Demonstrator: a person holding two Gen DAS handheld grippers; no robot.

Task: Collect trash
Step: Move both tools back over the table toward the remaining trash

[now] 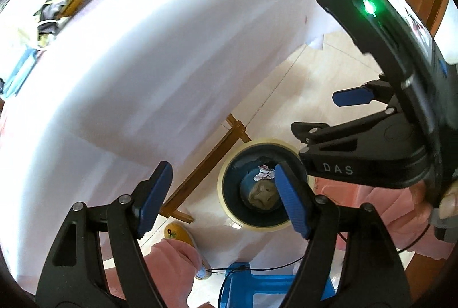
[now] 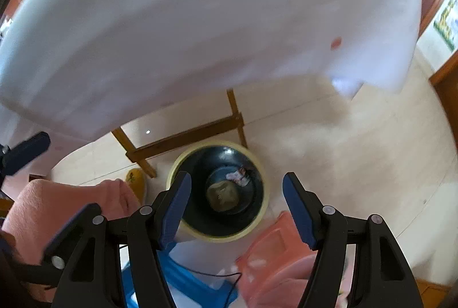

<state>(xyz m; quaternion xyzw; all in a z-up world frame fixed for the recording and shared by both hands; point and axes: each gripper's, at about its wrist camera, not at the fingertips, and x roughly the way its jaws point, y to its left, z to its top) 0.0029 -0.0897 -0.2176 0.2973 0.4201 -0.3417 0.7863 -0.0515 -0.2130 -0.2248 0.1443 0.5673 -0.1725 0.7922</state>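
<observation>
Both the left gripper (image 1: 223, 200) and the right gripper (image 2: 237, 210), marked "DAS", hang empty, jaws spread, over the round cream-rimmed dark-lined bin (image 1: 259, 142) low centre, crumpled printed scrap (image 1: 262, 173) inside.

bin (image 2: 264, 197): pale yellow rim, black liner
tablecloth (image 1: 171, 36): plain white
table legs (image 2: 183, 136): brown wood
stool (image 1: 257, 283): bright blue
slipper (image 1: 179, 233): yellow, small green print
trousers (image 2: 57, 202): pink

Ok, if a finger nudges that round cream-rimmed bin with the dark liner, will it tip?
Probably slides or tips easily: the round cream-rimmed bin holds only crumpled paper scraps, so it looks light. The dark liner is likely floppy.
</observation>
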